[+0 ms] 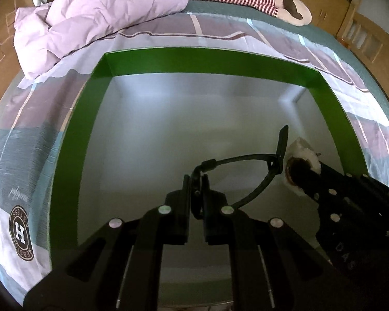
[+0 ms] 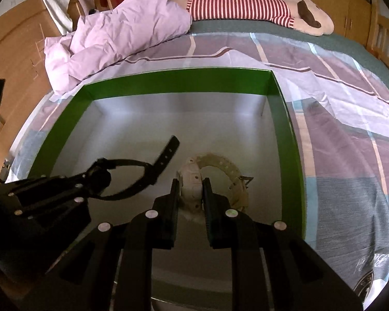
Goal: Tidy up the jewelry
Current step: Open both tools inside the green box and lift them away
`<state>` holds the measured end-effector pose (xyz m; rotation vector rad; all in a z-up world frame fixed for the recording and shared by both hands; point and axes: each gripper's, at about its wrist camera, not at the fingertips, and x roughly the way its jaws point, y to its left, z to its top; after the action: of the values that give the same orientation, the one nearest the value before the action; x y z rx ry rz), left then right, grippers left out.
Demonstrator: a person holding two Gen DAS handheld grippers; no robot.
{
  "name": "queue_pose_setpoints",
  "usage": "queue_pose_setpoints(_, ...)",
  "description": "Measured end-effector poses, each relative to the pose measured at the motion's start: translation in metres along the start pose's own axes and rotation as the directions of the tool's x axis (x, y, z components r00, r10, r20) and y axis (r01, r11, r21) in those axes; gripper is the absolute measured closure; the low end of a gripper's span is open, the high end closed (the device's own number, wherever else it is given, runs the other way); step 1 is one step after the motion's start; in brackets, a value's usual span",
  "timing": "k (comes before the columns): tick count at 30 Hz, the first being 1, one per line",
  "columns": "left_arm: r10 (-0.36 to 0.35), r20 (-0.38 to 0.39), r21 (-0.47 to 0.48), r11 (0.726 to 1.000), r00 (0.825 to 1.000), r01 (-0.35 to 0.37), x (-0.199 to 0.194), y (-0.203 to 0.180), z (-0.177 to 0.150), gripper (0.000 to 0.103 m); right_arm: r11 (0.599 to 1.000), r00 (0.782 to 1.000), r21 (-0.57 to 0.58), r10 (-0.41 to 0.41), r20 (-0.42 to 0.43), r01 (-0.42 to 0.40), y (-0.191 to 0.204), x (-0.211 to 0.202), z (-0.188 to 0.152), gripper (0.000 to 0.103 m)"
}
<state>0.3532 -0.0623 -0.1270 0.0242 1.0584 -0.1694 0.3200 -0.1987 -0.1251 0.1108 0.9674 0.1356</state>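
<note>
left gripper (image 1: 195,184) clamped on black watch (image 1: 249,171) | right gripper (image 2: 190,189) clamped on cream watch (image 2: 212,171) | both held inside green box (image 1: 194,59) | risk: straps could be tangled if released close together

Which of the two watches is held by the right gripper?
The cream watch, clamped in the right gripper. The black watch is in the left gripper.

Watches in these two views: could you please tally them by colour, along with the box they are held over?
Black watch: 1, in the left gripper
Cream watch: 1, in the right gripper
Green-rimmed box: 1
Total: 3
</note>
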Motion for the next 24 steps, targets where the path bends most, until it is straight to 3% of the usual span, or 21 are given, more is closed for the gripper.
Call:
queue_pose_setpoints(5,0.013,0.012,0.005,1.0,1.0,-0.013,-0.004,0.001,-0.001,0.086,1.0,1.0,-0.008,-0.009,0.014,0.009,-0.004,-0.003,0.005,0.084)
queue_pose_setpoints(7,0.017,0.038,-0.002,1.0,0.999,-0.017,-0.01,0.002,0.002,0.051,1.0,1.0,-0.019,0.002,0.02,-0.002,-0.003,-0.009,0.008,0.072)
queue_pose_setpoints(8,0.027,0.076,-0.018,1.0,0.997,-0.026,-0.021,0.004,0.004,0.03,1.0,0.999,-0.02,0.011,0.043,-0.01,-0.002,-0.019,0.012,0.072)
queue_pose_setpoints(12,0.01,0.242,-0.055,0.999,0.97,0.004,-0.085,0.013,0.016,0.03,1.0,0.985,-0.012,0.022,0.171,-0.021,-0.004,-0.074,0.03,0.072)
queue_pose_setpoints(17,0.018,0.484,-0.057,0.998,0.875,0.011,-0.197,0.03,-0.001,0.02,0.997,0.909,0.033,0.048,0.414,-0.067,-0.018,-0.183,0.027,0.071)
queue_pose_setpoints(20,0.05,0.553,-0.036,0.999,0.832,-0.036,-0.228,0.035,-0.031,0.018,0.996,0.886,0.021,0.072,0.457,-0.091,-0.017,-0.222,0.005,0.057)
queue_pose_setpoints(21,0.059,0.557,-0.034,0.998,0.828,-0.048,-0.234,0.038,-0.045,0.018,0.995,0.886,0.013,0.082,0.457,-0.099,-0.015,-0.23,-0.006,0.052)
queue_pose_setpoints(22,0.06,0.547,-0.038,0.998,0.835,-0.047,-0.237,0.04,-0.058,0.018,0.995,0.886,0.006,0.085,0.455,-0.098,-0.011,-0.236,-0.016,0.046)
queue_pose_setpoints(24,0.046,0.523,-0.053,0.998,0.851,-0.022,-0.241,0.045,-0.08,0.016,0.996,0.895,-0.027,0.093,0.437,-0.091,0.0,-0.242,-0.037,0.044)
